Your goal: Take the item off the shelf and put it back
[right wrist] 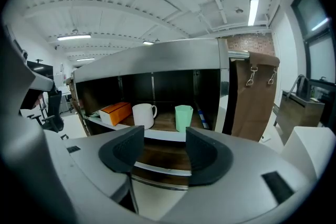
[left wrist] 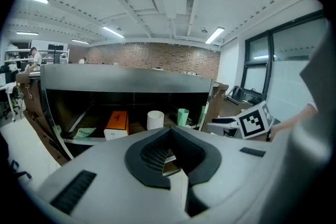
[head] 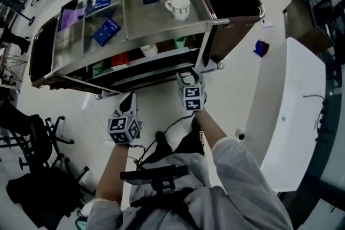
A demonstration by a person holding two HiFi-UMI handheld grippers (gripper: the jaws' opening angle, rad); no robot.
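At the mid shelf (right wrist: 163, 135), pre-grab.
Right gripper (right wrist: 164, 150) jaws wide & empty, lined up w/ green cup (right wrist: 183, 117) for a straight reach (prob. the item, shelved by white mug (right wrist: 143, 115)); left gripper (left wrist: 171, 152) jaws together, spare.

The steel trolley shelf (head: 156, 21) is brushed metal, its top tray giving a dull sheen with soft reflections; its lower shelf board (right wrist: 167, 124) looks like dark brown wood; the white handled mug on top (head: 179, 7) is glossy, ceramic by its look; the white mug on the inner shelf (right wrist: 143, 115) is smooth; the mint-green faceted cup (right wrist: 183, 117) looks like smooth plastic; the orange rectangular box (right wrist: 114, 112) is matt cardboard; the brown hanging bag (right wrist: 260, 97) is matt cloth or leatherette; the right gripper (right wrist: 160, 147) has a grey matt plastic shell and black ribbed pads (right wrist: 122, 152); the pale floor (head: 161, 107) is glossy; the person's grey sleeve (head: 242, 180) is soft cloth.
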